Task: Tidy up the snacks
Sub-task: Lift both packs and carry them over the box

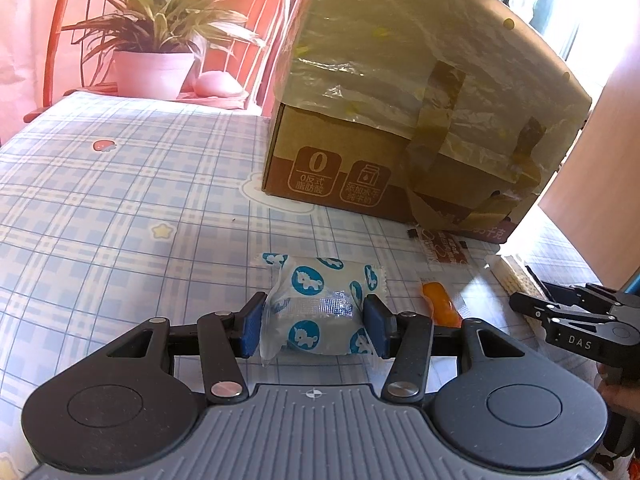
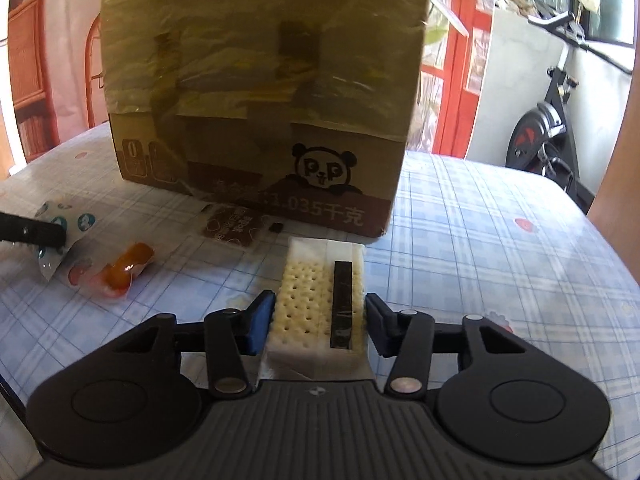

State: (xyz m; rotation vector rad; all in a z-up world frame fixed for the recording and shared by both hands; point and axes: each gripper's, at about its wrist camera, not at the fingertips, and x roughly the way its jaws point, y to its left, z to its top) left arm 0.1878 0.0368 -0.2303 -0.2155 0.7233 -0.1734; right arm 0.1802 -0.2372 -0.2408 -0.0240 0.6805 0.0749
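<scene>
Tablecloth [image 1: 120, 184] pale blue and white plaid, small red strawberry and yellow star prints; box [image 1: 360, 160] brown cardboard, darker brown band and icons low down, black-and-white panda print on the side seen from right wrist, yellowish tape and film over the top; pouch [image 1: 316, 308] white with teal-blue circles holding white unicorns; candy [image 1: 440, 306] orange in clear wrap; sachet [image 2: 232, 226] brown with pale lettering; cracker pack [image 2: 316, 304] cream with dotted holes, black stripe, clear wrap; gripper pads [image 1: 252, 328] blue, bodies black and grey; pot [image 1: 152, 74] pink, plant green and cream striped leaves
</scene>
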